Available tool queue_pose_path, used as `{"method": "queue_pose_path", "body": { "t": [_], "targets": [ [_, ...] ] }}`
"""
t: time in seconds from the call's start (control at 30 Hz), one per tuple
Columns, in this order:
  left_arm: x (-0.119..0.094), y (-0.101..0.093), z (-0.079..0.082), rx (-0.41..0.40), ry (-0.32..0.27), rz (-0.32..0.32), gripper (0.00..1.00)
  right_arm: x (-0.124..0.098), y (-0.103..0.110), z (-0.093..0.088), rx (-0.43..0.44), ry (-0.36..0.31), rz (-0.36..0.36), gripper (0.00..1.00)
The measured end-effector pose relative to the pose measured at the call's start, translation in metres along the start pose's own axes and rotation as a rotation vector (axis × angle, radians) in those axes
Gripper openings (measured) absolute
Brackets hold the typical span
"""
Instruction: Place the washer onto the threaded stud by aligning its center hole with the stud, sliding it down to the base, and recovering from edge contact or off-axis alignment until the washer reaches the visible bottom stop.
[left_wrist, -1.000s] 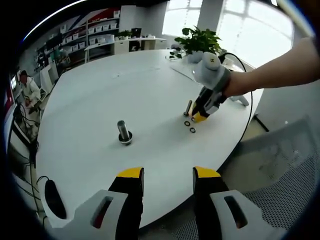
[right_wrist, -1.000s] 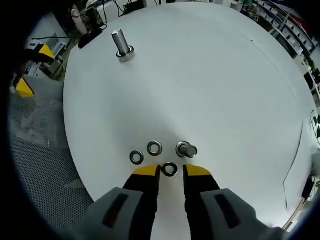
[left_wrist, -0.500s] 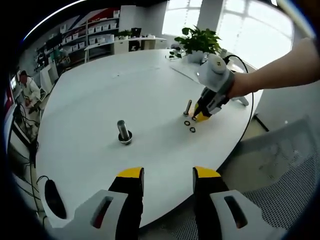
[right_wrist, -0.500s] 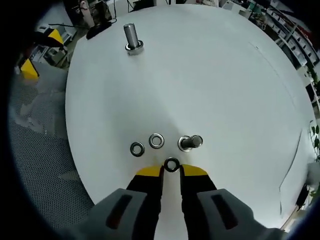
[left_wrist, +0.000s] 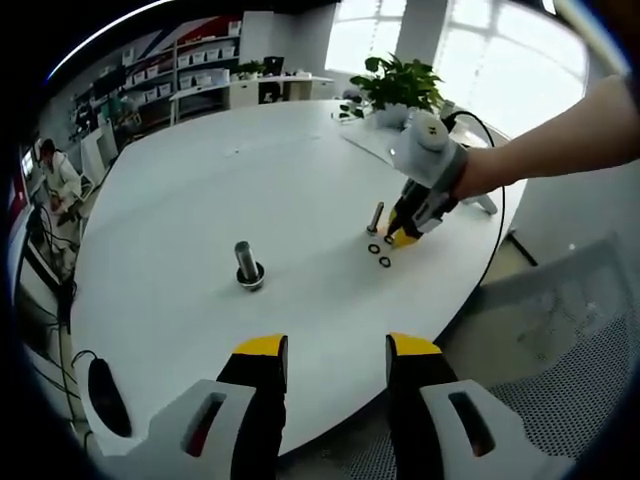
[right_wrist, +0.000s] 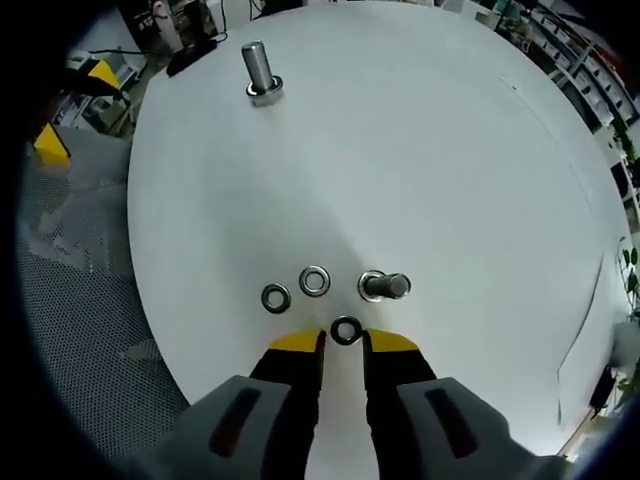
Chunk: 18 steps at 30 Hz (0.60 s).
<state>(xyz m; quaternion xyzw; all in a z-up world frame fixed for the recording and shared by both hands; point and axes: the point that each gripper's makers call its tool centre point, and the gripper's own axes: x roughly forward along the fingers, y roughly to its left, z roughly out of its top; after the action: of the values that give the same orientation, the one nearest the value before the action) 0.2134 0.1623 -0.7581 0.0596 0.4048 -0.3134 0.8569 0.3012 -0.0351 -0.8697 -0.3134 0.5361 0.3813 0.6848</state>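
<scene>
The washer (right_wrist: 345, 330) is lying flat on the white surface (right_wrist: 420, 150), just past the yellow tips of the right gripper (right_wrist: 344, 342). Its hole is facing straight up. The right jaws are sitting a little apart, with the washer right at the mouth of the gap; I cannot tell if they are touching it. Two more washers (right_wrist: 296, 289) are lying flat just beyond it, to the left. A threaded stud (right_wrist: 383, 286) is standing upright on its round base just beside them, to the right. A second stud (right_wrist: 258, 73) is standing upright far across the surface.

In the left gripper view, the left gripper (left_wrist: 336, 350) is hanging near the edge of the surface with its jaws wide apart and nothing between them. This view is showing the person's hand (left_wrist: 478, 170) holding the right gripper, a green plant (left_wrist: 400, 82) at the far side, and shelves (left_wrist: 165, 75) behind.
</scene>
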Motion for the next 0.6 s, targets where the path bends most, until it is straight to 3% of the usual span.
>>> {"method": "queue_pose_path", "body": {
  "t": [0.27,0.3,0.4,0.6],
  "targets": [
    [0.0006,0.0008,0.0003,0.003,0.001,0.004,0.38,0.0001,0.0016,0.0022,0.035,0.019,-0.019,0.16],
    [0.0004,0.001,0.0004,0.002,0.0,0.005,0.37,-0.0009,0.0016,0.0017,-0.036,0.037,-0.039,0.15],
    [0.0005,0.0017,-0.0005,0.003,0.003,0.007,0.37,-0.0002,0.0062,0.003,-0.071,0.056,-0.048,0.15],
    [0.0006,0.0027,-0.0004,0.002,0.003,0.009,0.37,-0.0013,0.0032,0.0022,-0.012,0.049,-0.035,0.15]
  ]
}}
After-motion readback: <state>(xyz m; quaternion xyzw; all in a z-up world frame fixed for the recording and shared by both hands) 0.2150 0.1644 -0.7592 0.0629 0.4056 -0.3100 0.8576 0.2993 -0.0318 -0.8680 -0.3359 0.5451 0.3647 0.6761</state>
